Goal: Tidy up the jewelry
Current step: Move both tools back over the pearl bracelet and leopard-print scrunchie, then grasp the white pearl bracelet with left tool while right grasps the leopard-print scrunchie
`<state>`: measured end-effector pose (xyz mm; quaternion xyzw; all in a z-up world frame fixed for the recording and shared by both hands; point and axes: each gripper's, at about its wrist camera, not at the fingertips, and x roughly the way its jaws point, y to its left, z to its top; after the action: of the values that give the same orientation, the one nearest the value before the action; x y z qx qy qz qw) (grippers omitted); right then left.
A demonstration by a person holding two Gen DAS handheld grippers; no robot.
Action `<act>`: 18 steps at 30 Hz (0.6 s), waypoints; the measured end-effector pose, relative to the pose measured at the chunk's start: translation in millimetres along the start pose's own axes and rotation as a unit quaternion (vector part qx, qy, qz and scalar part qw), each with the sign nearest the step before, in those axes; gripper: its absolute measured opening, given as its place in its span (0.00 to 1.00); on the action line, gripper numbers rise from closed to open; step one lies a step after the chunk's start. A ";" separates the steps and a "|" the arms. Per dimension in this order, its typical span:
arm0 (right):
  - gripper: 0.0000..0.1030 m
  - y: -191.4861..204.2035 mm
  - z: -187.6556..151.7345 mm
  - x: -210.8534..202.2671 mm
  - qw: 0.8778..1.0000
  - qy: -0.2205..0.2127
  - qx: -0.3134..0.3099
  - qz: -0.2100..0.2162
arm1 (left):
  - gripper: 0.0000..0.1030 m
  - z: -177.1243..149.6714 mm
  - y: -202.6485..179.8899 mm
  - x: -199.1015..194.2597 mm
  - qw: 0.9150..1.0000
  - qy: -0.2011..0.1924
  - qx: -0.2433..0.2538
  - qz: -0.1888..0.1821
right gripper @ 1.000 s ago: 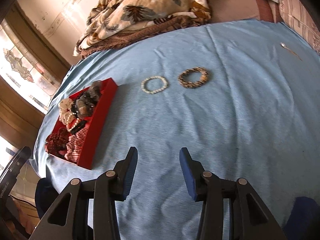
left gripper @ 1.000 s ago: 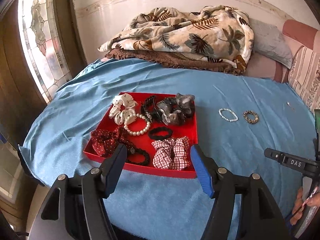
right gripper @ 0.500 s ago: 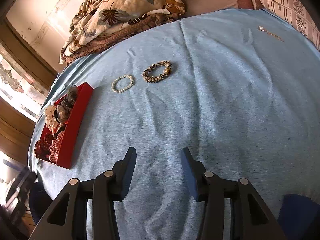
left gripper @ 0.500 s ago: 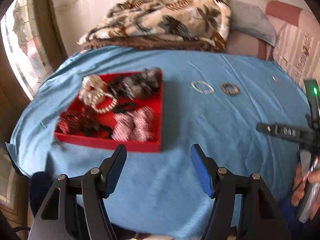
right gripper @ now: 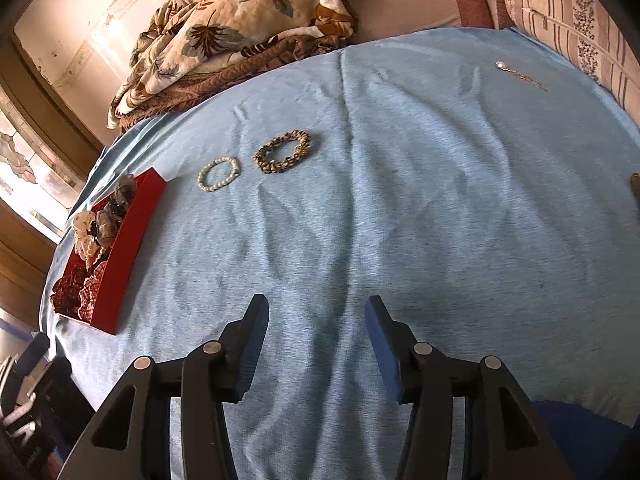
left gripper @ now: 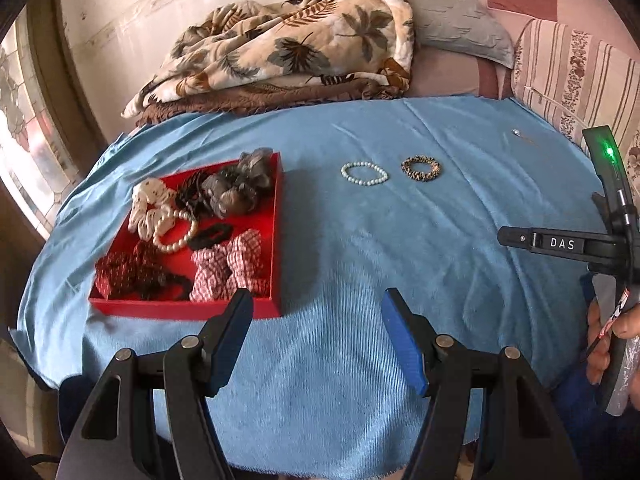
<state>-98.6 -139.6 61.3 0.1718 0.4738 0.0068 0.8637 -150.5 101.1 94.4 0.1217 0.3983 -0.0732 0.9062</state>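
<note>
A red tray [left gripper: 276, 236] [right gripper: 132, 236] on the blue cloth holds several scrunchies and a large pearl bracelet [left gripper: 176, 232]. Right of it lie a small white bead bracelet [left gripper: 364, 173] [right gripper: 219, 174] and a gold-and-dark beaded bracelet [left gripper: 421, 168] [right gripper: 283, 152]. A thin chain with a pendant [left gripper: 517, 133] [right gripper: 520, 76] lies far right. My left gripper [left gripper: 318, 316] hovers open near the tray's front right corner, nothing between its fingers. My right gripper [right gripper: 316, 320] hangs over bare cloth well short of the bracelets, its jaws opening and empty.
A folded leaf-print blanket [left gripper: 296, 48] and pillows [left gripper: 464, 28] sit at the back of the bed. A stained-glass window [left gripper: 24, 160] is at the left. In the left wrist view, a hand [left gripper: 612, 332] holds the other gripper's body [left gripper: 560, 243] at the right edge.
The left view has swung right, so the tray now sits left of the fingers. The right gripper moved right over the cloth, the bracelets and tray shifting left, and its jaws have widened.
</note>
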 end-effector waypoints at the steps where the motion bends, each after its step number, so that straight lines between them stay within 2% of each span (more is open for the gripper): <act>1: 0.53 0.0 1.4 -1.0 1.000 -0.001 0.000 -0.002 | 0.64 2.3 0.1 0.0 1.000 -0.001 0.004 -0.001; 9: 0.55 11.2 23.7 -5.1 1.000 -0.020 -0.013 -0.002 | 0.64 27.1 2.3 9.0 1.000 0.002 0.013 -0.010; 18: 0.55 15.8 53.2 8.4 0.999 -0.028 -0.022 0.007 | 0.64 61.3 -0.2 41.2 1.000 0.019 0.001 -0.014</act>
<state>-47.9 -138.6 85.4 0.1561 0.4479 0.0180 0.8802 -79.7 82.3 103.8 0.1188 0.4172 -0.0839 0.8971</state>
